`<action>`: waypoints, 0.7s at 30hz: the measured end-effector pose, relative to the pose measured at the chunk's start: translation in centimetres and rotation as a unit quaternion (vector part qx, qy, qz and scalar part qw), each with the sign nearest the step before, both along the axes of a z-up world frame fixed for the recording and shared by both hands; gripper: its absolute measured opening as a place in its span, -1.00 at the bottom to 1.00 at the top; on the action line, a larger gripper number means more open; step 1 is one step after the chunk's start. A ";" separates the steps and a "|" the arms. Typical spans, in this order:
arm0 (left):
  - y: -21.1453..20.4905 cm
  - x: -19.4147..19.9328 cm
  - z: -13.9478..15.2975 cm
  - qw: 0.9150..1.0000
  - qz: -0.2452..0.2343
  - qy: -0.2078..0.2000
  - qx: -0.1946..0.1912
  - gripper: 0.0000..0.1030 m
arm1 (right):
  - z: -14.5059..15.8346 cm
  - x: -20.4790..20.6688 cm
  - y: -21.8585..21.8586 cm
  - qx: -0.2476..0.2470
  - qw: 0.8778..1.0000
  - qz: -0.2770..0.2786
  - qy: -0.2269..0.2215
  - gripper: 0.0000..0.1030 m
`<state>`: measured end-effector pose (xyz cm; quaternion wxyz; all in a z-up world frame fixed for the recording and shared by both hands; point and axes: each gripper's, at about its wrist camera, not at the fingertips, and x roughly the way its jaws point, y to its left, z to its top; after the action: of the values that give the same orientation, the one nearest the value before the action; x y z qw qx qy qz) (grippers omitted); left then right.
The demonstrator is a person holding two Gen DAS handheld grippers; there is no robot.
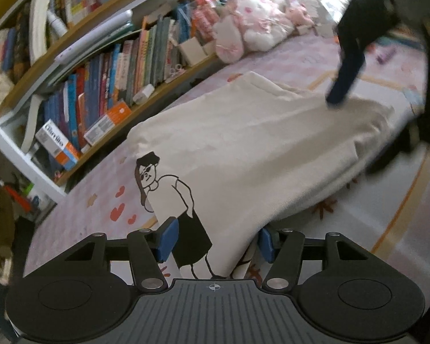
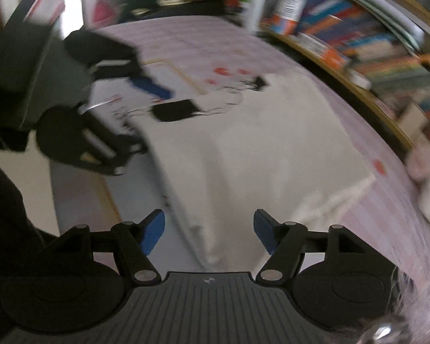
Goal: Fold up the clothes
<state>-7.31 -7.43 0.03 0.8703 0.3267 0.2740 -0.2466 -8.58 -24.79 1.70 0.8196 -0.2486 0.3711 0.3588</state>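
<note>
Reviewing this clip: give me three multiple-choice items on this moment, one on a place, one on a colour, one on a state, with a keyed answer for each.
1. Where does the bookshelf stand in the left wrist view?
A. left of the garment
B. right of the garment
C. on the garment

2. What colour are the gripper pads?
A. red
B. blue
C. yellow

3. How does the right gripper stand?
A. shut on the garment
B. shut, empty
C. open

Answers: 1 A, books line the picture's left beside the cream garment. 2 B, the pads show blue in both views. 3 C, its jaws stand apart above the cloth, pressing nothing.
</note>
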 end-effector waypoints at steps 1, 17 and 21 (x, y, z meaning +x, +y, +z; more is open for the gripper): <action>0.0 0.2 0.2 1.000 0.005 0.004 -0.007 0.14 | -0.4 0.0 0.6 -0.002 1.000 0.007 0.001 0.29; 0.3 0.2 0.1 1.000 0.017 0.025 -0.005 0.14 | -0.8 1.2 1.2 -0.050 0.997 -0.014 -0.058 -0.88; 0.5 -0.4 -0.6 0.999 0.012 0.026 0.014 0.10 | 0.3 1.3 1.2 -0.042 0.996 -0.019 -0.070 -0.89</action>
<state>-7.75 -6.94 -0.54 0.8608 0.3294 0.3041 -0.2408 -7.25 -23.57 2.03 0.8394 -0.2996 0.3322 0.3088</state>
